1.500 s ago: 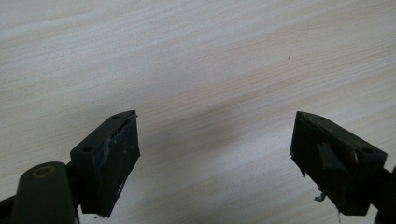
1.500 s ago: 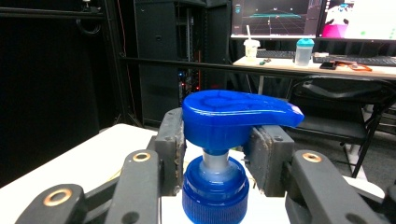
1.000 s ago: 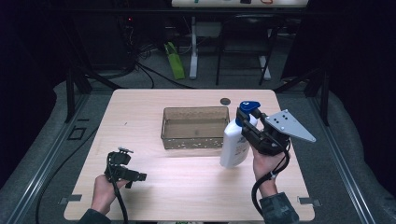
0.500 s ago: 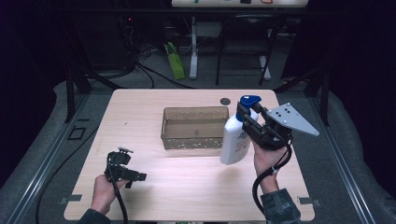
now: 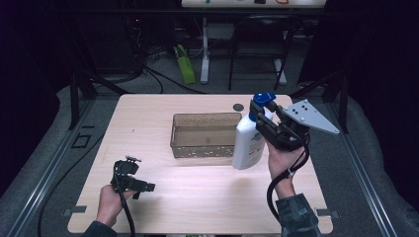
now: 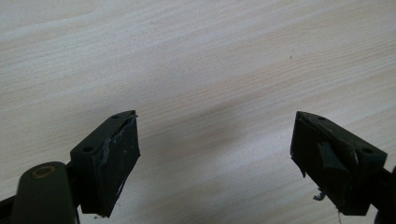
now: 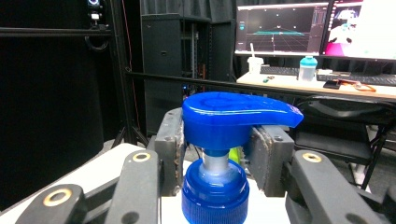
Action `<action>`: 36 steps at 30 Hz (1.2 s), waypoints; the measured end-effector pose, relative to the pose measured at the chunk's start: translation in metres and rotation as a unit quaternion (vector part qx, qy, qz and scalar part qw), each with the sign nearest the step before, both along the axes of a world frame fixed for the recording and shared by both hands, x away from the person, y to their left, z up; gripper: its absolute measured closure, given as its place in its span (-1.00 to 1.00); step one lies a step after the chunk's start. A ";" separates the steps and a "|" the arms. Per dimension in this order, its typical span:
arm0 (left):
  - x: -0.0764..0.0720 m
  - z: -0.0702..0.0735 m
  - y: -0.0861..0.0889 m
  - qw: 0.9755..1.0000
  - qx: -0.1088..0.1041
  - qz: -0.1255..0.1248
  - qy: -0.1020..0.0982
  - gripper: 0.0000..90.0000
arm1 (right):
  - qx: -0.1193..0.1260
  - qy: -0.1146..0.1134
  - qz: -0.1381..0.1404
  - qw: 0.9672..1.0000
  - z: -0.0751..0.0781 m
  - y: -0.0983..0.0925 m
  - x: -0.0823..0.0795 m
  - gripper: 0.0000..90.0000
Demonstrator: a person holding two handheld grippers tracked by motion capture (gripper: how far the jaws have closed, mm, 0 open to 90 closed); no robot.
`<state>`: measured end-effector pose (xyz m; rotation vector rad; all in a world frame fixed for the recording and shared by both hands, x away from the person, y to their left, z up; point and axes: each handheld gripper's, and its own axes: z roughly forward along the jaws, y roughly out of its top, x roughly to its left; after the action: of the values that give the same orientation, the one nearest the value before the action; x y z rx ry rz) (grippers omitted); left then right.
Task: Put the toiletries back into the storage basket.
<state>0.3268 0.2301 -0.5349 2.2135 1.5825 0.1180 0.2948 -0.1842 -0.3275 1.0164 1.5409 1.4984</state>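
Note:
A white pump bottle (image 5: 248, 143) with a blue pump head (image 7: 233, 116) leans just right of the brown see-through bin (image 5: 205, 118). My right gripper (image 5: 257, 116) is shut on the bottle's neck under the pump head, one pad (image 7: 266, 158) on each side. Whether the bottle's base touches the wooden table (image 5: 207, 197) I cannot tell. My left gripper (image 5: 132, 180) sits low at the table's front left. Its jaws stand open (image 6: 215, 154) over bare wood, with nothing between them.
The bin looks empty and stands mid-table. A small dark round disc (image 5: 238, 106) lies near the far edge. Beyond the table are dark stands, cables and a desk with monitors (image 7: 280, 28).
My right gripper has risen a little with the bottle and tipped it slightly. The left gripper has stayed where it was.

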 end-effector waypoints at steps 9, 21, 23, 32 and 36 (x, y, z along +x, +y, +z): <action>0.000 0.000 0.000 1.000 0.000 0.000 0.000 -0.66 | 0.000 -0.008 0.002 1.000 0.013 0.002 0.005 0.32; 0.000 0.000 0.000 1.000 0.000 -0.001 0.001 -0.66 | 0.000 -0.008 -0.001 1.000 0.022 0.006 0.015 0.32; 0.000 0.000 0.000 1.000 -0.001 -0.001 0.001 -0.66 | 0.001 -0.008 -0.002 1.000 0.024 0.007 0.018 0.32; 0.000 0.000 0.000 1.000 -0.002 -0.001 0.000 -0.66 | 0.002 -0.007 -0.001 1.000 0.029 0.012 0.026 0.32; -0.001 0.000 0.000 1.000 -0.002 -0.001 -0.001 -0.66 | 0.002 -0.007 0.000 1.000 0.032 0.016 0.030 0.32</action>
<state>0.3262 0.2299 -0.5351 2.2120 1.5773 0.1153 0.3248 -0.1685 -0.2960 1.0059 1.5292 1.5059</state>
